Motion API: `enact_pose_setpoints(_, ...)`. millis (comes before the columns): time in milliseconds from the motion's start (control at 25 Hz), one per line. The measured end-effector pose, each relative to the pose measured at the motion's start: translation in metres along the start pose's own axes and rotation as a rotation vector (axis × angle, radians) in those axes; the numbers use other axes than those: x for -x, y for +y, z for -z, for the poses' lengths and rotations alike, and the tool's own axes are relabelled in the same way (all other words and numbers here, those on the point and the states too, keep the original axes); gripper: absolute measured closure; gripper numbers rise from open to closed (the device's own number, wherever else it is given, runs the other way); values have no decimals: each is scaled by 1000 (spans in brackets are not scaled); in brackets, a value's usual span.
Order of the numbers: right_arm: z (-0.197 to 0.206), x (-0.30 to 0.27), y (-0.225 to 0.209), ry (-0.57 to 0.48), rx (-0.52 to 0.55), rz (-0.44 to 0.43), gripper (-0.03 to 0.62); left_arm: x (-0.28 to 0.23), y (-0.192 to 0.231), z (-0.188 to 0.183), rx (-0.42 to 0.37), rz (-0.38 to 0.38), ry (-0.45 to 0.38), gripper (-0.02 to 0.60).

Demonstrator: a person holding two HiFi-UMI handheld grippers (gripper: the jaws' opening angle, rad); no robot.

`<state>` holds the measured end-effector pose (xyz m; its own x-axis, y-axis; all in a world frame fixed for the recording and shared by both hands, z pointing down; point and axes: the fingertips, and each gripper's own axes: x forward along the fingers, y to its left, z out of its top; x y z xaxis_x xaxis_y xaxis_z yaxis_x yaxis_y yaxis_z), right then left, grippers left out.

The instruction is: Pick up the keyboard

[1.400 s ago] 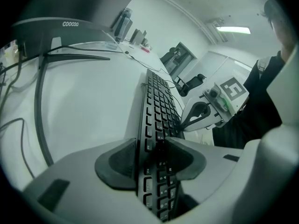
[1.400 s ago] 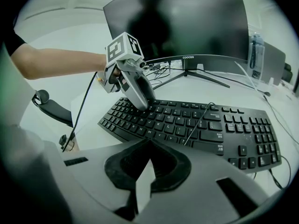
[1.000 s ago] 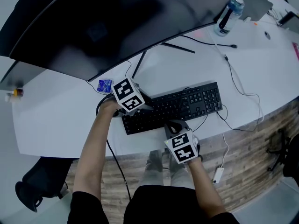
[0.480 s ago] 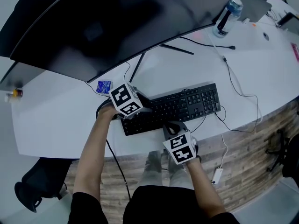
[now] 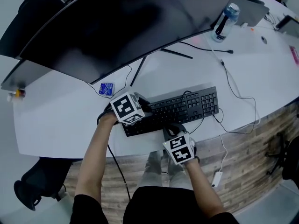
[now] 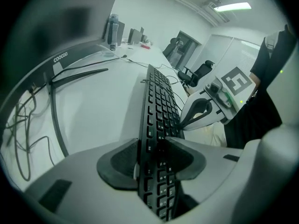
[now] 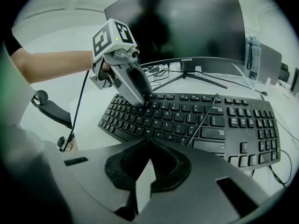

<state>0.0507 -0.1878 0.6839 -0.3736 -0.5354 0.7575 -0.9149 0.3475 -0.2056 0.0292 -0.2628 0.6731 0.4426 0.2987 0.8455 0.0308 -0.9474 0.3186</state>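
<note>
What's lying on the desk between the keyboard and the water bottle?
Between keyboard and bottle: just loose cables across bare desk, as the head view shows.

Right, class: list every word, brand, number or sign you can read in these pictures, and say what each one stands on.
"coocaa": on the lower bezel of the monitor.
Legends on the keys of the keyboard: too small to read with certainty.
Label on the bottle: too blurred to read.
Print on the blue packet: too small to read.

Cool even light, bright ceiling strip [image 6: 232, 6], soft shadows, fisheye bending, dark corners, keyboard [image 6: 156, 106] blurred up close
</note>
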Motion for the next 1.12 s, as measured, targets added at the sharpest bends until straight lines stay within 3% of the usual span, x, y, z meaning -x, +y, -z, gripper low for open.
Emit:
enact_pose_setpoints(520,2,4,0,-46,32,16,589,11,-14,-7,-74,-144,-1,396)
enact_pose_setpoints(1120,-5,26,8,-95,70,3,589,14,-25,-11,-120,-226,-25,396)
